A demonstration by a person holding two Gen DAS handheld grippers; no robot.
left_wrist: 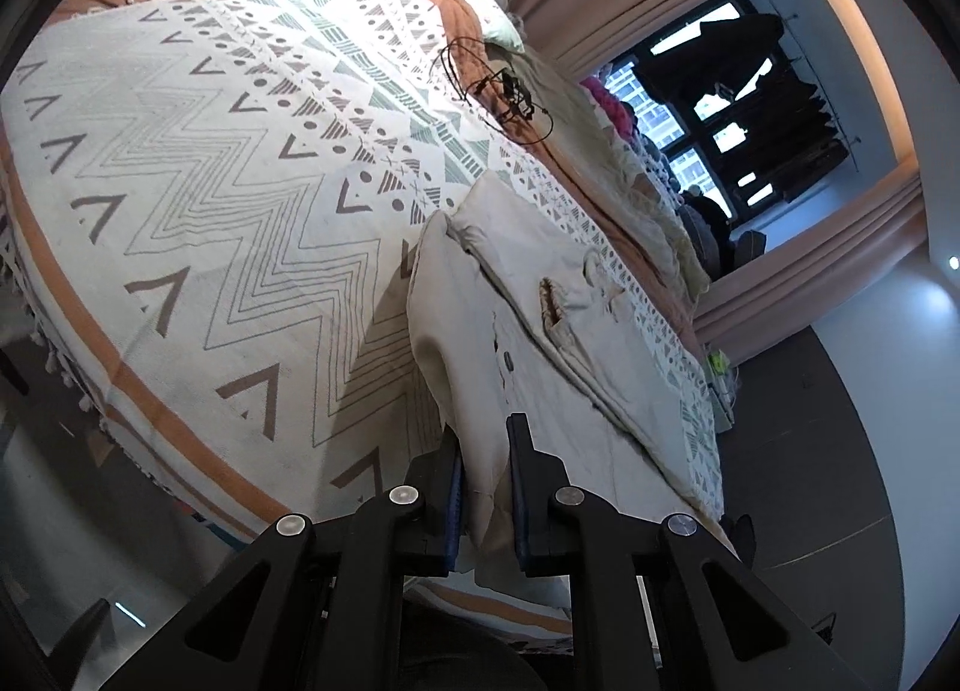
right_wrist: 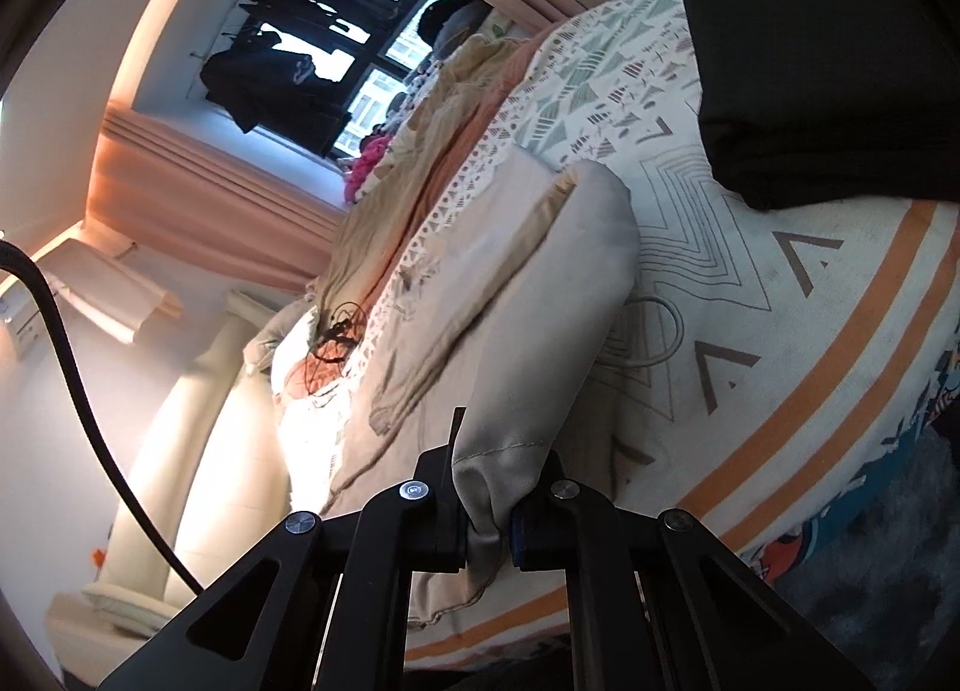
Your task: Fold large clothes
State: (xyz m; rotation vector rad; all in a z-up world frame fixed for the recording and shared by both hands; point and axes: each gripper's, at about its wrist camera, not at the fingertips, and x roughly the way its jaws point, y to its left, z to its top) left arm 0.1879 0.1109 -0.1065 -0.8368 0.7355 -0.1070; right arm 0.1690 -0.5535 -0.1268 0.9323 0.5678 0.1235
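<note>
While a patterned blanket covers the bed, the left gripper and right gripper each pinch the beige trousers' near edge.

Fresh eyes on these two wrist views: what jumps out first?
The beige garment dominates, lying on the zigzag-patterned bedspread with its near edge pinched in both the left hand-held gripper and the right hand-held gripper. Next, a folded black garment sits on the bed at the right view's upper right. A tangle of black cable lies further up the bed.
</note>
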